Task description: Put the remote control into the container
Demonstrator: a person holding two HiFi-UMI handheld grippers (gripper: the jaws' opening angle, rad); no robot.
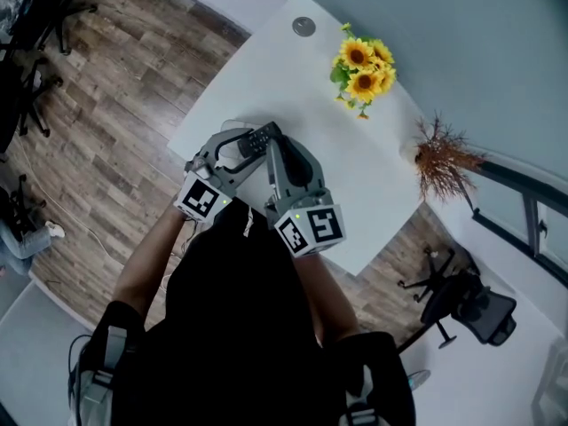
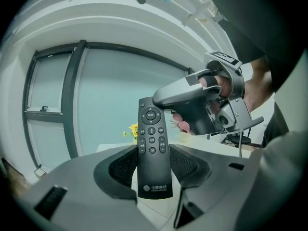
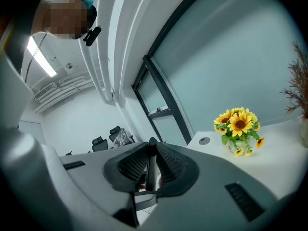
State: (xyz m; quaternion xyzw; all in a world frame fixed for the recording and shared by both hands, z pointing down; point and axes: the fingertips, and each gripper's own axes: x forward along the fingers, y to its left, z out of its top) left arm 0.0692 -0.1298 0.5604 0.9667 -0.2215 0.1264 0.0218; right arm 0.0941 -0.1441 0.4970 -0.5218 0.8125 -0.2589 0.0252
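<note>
Remote control is up off the table, held in the air over the near-left part of the white top. Left gripper clamps its lower half. Both ribbed pads press the long edges, the button face is toward that gripper's camera, and the top end points away. Right gripper has its jaws drawn in on something thin and dark, seen edge-on. The left gripper view shows this is the remote's top end, so I read it as a second grip on the same thing. It looks like a hand-over.

Container is not identified for sure. A pale rounded rim shows just under the left gripper in the head view and may be it.

Doing it well:
- Only one claw should let go, and only once the other's pads sit square on the body rather than on the very tip, or the remote may swing.
- Lower it end-first into the opening and release low.

Pose:
- Both forearms reach forward, close together in front of the chest.
- Marker cubes face up toward the head camera.
- The two tools converge in a shallow V, meeting at the remote.
</note>
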